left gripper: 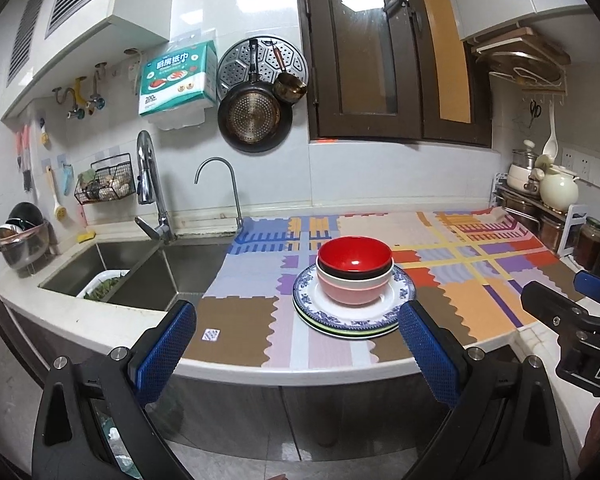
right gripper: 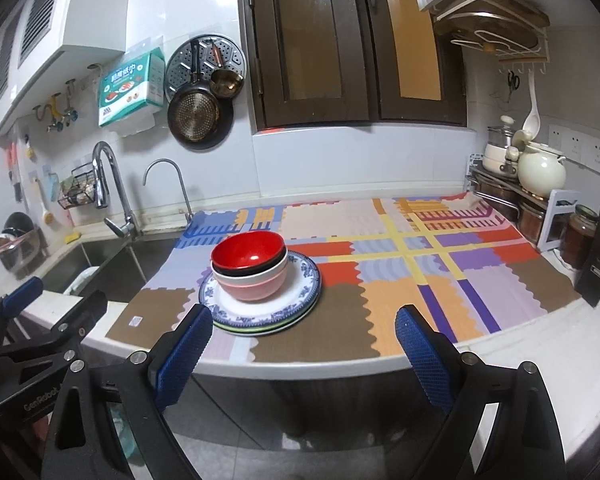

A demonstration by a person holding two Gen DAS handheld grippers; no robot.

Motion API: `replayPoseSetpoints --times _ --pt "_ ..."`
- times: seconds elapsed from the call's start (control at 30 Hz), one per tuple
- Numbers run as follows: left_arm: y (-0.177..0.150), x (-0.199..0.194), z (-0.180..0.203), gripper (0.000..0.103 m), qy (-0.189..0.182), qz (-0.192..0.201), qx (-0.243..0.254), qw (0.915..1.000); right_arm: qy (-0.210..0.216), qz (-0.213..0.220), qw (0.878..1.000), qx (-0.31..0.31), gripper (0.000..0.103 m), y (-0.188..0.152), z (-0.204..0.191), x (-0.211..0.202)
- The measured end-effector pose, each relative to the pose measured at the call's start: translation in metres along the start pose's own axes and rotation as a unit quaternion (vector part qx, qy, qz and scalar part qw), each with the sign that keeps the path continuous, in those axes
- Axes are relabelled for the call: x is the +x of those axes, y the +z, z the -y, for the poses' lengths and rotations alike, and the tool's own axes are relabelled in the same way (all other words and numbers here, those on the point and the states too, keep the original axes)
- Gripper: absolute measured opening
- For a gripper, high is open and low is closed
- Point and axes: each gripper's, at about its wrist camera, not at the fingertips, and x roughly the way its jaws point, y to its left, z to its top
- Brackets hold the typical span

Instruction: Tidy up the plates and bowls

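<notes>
A red bowl (left gripper: 354,258) (right gripper: 247,252) nests in a pink and white bowl (left gripper: 352,288) (right gripper: 252,286). Both stand on a stack of plates, the top one blue-patterned (left gripper: 404,286) (right gripper: 304,280), on a patchwork mat. My left gripper (left gripper: 298,320) is open, in front of the counter edge, with nothing between its blue pads. My right gripper (right gripper: 304,328) is open too, off the counter front with the stack ahead to its left. Each gripper shows at the edge of the other's view: the right gripper (left gripper: 568,300), the left gripper (right gripper: 52,304).
A steel sink (left gripper: 140,276) with two taps lies left of the mat (left gripper: 480,300). Pots, jars and a rack (right gripper: 540,200) crowd the right back corner. Pans hang on the tiled wall. A dish rack (left gripper: 20,236) stands far left.
</notes>
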Motion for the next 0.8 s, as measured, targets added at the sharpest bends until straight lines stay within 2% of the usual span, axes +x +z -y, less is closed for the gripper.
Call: replayPoseSetpoints --times 0.43,0.8 --pt "-0.007 -0.034 0.001 0.103 0.012 0.015 0.003 0.9998 0.014 0.01 1.0 -0.004 0.094 -0.012 -0.001 -0.033" --pt "-0.01 -0.044 0.002 0.103 0.003 0.018 0.002 0.9998 0.011 0.014 1.0 -0.003 0.094 -0.017 0.0 -0.045"
